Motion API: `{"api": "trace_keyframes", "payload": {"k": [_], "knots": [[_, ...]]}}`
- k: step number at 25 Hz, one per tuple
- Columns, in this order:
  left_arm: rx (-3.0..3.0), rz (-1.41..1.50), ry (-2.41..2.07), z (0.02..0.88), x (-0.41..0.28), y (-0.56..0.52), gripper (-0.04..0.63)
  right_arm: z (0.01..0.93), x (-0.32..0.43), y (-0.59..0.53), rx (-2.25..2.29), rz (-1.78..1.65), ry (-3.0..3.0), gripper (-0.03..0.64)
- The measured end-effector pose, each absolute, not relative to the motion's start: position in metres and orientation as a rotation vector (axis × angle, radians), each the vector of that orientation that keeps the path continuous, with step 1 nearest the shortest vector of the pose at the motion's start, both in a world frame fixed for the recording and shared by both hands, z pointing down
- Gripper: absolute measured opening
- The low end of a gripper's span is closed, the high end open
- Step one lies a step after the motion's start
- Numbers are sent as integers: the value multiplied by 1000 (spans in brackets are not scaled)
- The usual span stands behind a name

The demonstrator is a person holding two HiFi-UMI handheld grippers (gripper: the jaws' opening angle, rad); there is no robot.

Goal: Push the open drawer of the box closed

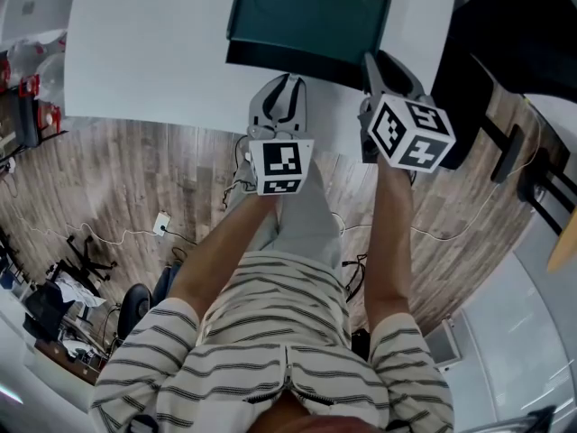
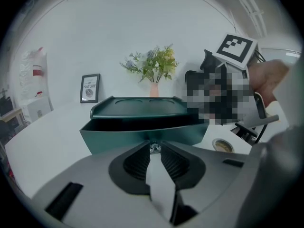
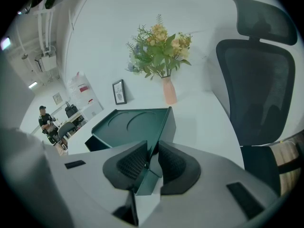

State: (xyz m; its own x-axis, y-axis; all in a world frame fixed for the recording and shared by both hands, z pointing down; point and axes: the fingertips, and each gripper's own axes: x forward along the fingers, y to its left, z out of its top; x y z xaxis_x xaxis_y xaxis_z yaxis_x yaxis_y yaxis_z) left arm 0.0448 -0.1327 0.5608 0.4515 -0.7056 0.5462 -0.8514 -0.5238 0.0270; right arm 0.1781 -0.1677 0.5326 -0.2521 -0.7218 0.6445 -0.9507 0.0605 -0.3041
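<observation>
The box (image 1: 306, 12) sits near the table (image 1: 144, 52) edge, its drawer (image 2: 142, 136) still pulled out toward the person. At the drawer's front, the left gripper (image 2: 155, 148) has its fingers slightly apart and empty. The right gripper (image 3: 151, 152) has open fingers straddling the drawer's corner. The push seems about to begin; next, press the front squarely inward.

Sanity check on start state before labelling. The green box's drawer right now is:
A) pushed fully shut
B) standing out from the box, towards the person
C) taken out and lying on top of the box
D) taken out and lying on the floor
B: in the left gripper view the drawer juts out in front of the box, with a dark open gap between the drawer's front and the box's top.
</observation>
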Motion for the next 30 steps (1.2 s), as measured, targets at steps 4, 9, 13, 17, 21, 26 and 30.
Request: {"api": "trace_keyframes", "payload": {"k": [4, 9, 13, 17, 21, 26, 30], "knots": [[2395, 689, -1343, 561, 47, -137, 66, 532, 180, -167, 1679, 995, -2023, 84], [2390, 683, -1344, 560, 51, -142, 66, 532, 181, -168, 1678, 995, -2024, 84], [2389, 682, -1344, 561, 53, -143, 66, 532, 183, -167, 1678, 981, -2020, 84], [2387, 680, -1342, 561, 52, -146, 66, 533, 180, -167, 1678, 982, -2017, 84], [2386, 678, -1339, 561, 53, -149, 66, 533, 180, -167, 1680, 984, -2017, 84], [2402, 682, -1332, 562, 55, -150, 66, 533, 181, -167, 1679, 983, -2017, 84], [2394, 677, -1336, 561, 55, -150, 66, 532, 181, -165, 1682, 986, -2016, 84]]}}
